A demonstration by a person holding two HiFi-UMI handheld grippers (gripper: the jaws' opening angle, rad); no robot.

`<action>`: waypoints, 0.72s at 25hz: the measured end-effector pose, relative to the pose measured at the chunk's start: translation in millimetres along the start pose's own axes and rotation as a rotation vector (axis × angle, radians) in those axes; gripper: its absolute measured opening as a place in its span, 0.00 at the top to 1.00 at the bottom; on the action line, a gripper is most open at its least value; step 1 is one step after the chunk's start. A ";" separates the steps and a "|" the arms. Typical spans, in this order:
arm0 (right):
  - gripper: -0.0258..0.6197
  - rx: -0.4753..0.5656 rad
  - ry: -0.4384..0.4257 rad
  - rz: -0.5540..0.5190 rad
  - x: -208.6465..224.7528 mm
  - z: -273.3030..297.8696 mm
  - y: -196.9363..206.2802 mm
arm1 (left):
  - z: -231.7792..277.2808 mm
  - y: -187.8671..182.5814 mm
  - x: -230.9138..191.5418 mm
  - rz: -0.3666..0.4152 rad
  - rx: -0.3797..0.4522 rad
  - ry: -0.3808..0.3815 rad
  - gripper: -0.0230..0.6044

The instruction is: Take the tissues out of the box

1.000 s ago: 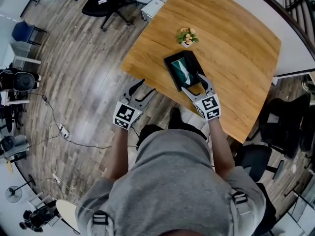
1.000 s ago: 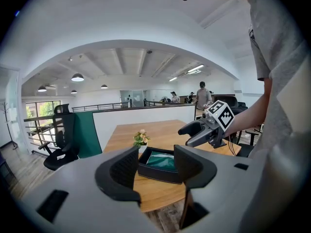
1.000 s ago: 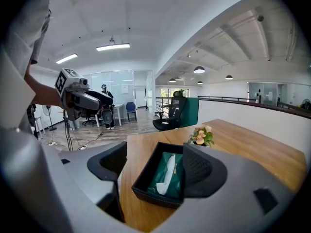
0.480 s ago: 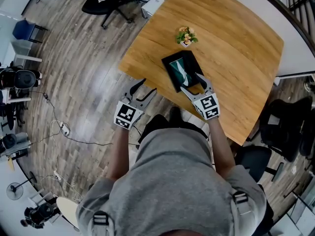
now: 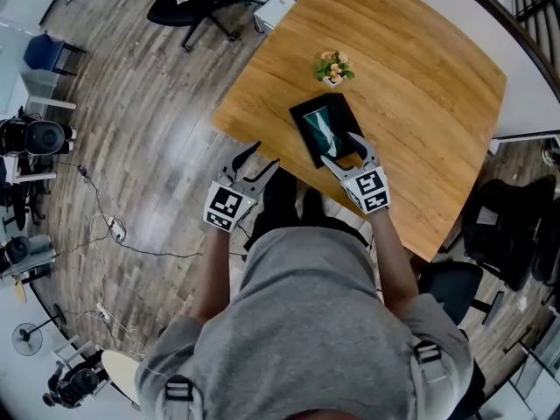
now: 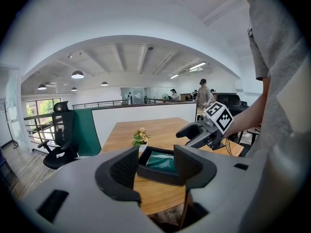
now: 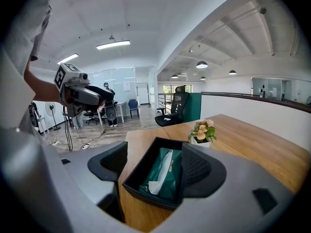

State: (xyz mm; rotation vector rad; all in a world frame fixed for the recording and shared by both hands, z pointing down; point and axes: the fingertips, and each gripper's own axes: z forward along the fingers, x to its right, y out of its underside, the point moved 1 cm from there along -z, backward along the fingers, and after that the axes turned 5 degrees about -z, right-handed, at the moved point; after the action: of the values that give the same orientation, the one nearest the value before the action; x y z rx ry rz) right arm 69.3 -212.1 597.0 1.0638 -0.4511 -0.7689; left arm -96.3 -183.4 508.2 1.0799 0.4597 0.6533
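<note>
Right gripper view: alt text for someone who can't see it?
The open right claw frames a black box on a wooden table, a white tissue poking from its green pack. A small flower pot stands just behind.

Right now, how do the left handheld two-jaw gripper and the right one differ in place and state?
The left gripper hangs just short of the near edge of the wooden table. The right gripper is over the table, at the near end of the black tissue box. The left gripper's jaws frame the box only from afar, while the right gripper's jaws stand right at it and do not seem to press on it. Both are open and hold nothing.
</note>
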 end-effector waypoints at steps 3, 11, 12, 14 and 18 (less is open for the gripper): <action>0.41 -0.006 0.003 0.009 1.0 6.4 -0.2 | 5.6 0.0 -8.2 0.000 -0.005 0.011 0.58; 0.41 -0.066 0.024 0.011 4.0 33.2 2.5 | 29.2 -6.9 -29.6 0.008 -0.008 0.087 0.58; 0.41 -0.077 0.026 0.015 5.4 35.7 3.6 | 33.2 -6.5 -32.5 0.010 -0.011 0.098 0.58; 0.42 -0.100 0.037 0.020 10.6 41.1 7.1 | 41.8 -7.7 -39.1 0.015 -0.013 0.121 0.58; 0.42 -0.142 0.066 0.025 14.2 50.9 8.6 | 50.8 -6.6 -51.9 0.022 -0.022 0.168 0.58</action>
State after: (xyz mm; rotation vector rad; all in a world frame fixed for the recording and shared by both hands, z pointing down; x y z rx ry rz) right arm 47.7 -251.3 626.4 0.9468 -0.3477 -0.7305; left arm -99.9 -254.4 524.6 1.0147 0.5848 0.7699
